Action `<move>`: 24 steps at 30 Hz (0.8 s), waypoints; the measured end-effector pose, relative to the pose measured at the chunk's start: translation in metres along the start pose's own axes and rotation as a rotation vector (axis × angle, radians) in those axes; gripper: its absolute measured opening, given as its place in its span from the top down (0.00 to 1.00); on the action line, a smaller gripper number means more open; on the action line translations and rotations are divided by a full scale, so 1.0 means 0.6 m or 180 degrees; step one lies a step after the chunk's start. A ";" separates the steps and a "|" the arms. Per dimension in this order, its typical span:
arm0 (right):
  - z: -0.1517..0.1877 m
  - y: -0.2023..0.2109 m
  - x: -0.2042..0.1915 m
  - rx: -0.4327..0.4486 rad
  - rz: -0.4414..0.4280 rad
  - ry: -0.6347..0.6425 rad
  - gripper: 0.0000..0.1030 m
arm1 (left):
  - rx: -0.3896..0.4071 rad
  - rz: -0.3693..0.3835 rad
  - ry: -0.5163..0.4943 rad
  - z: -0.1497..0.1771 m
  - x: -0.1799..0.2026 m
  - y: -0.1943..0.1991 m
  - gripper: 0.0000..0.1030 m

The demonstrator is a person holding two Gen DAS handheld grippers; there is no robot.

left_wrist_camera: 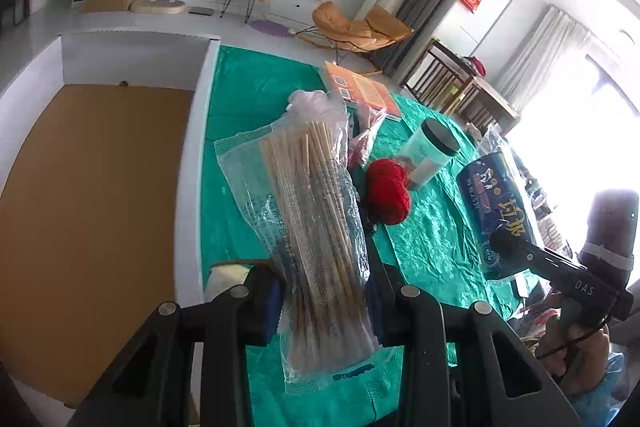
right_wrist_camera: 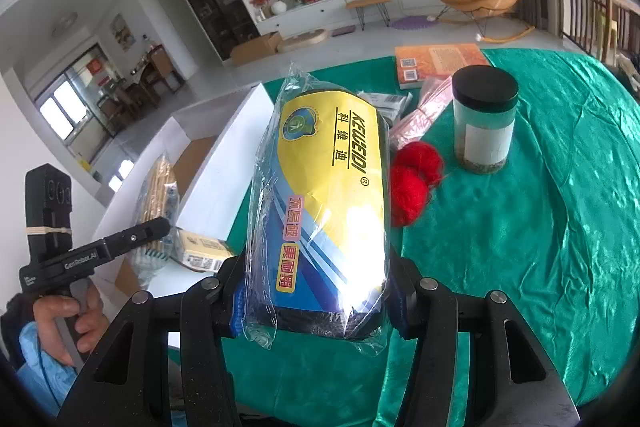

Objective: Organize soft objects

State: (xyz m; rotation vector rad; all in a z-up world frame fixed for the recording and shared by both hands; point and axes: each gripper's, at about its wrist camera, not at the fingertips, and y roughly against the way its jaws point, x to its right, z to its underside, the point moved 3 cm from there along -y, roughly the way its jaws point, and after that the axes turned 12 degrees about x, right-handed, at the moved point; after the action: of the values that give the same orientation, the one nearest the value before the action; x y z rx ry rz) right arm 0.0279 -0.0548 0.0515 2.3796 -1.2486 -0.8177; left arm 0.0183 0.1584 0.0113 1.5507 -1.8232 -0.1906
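The left gripper (left_wrist_camera: pixel 326 301) clenches a clear bag of wooden skewers (left_wrist_camera: pixel 316 223) near its lower end; the bag's long axis runs away from the camera, leaning slightly left, above the green cloth (left_wrist_camera: pixel 432 227) beside the white box (left_wrist_camera: pixel 192 147); the right gripper (right_wrist_camera: pixel 316 301) grasps a plastic-wrapped yellow-and-blue package (right_wrist_camera: pixel 320 203), its length pointing up and away; further off on the cloth lie red yarn (right_wrist_camera: pixel 416 179), a black-lidded jar (right_wrist_camera: pixel 484 119) and an orange book (right_wrist_camera: pixel 440 61).
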 end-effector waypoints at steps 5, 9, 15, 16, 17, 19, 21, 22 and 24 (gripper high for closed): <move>0.018 0.021 0.042 0.0014 0.0186 -0.0087 0.46 | 0.0151 0.0346 -0.0111 -0.035 0.076 -0.017 0.67; 0.020 0.057 0.088 0.0099 0.0358 -0.0217 0.46 | 0.0380 0.0555 -0.0252 -0.085 0.135 -0.024 0.67; 0.017 0.090 0.125 0.0246 0.0527 -0.0340 0.46 | 0.0710 0.0372 -0.0690 -0.130 0.183 -0.037 0.67; 0.018 0.093 0.128 0.0259 0.0535 -0.0345 0.46 | 0.0692 0.0327 -0.0735 -0.132 0.185 -0.044 0.67; 0.018 0.095 0.131 0.0266 0.0545 -0.0343 0.46 | 0.0655 0.0354 -0.0711 -0.133 0.183 -0.050 0.67; 0.021 0.096 0.134 0.0268 0.0530 -0.0365 0.46 | 0.0486 0.0546 -0.0506 -0.130 0.171 -0.065 0.67; 0.023 0.094 0.139 0.0261 0.0513 -0.0383 0.46 | 0.0358 0.0556 -0.0420 -0.121 0.157 -0.082 0.67; 0.023 0.092 0.142 0.0257 0.0519 -0.0394 0.46 | 0.0341 0.0510 -0.0442 -0.109 0.155 -0.086 0.67; 0.031 0.093 0.141 0.0250 0.0508 -0.0416 0.46 | 0.0234 0.0484 -0.0468 -0.094 0.141 -0.102 0.66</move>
State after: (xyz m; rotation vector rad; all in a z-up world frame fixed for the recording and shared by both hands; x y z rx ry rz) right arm 0.0190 -0.1567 0.0384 2.2808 -1.5265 -0.9011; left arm 0.1000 0.0845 0.0553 1.4729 -2.0753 -0.1716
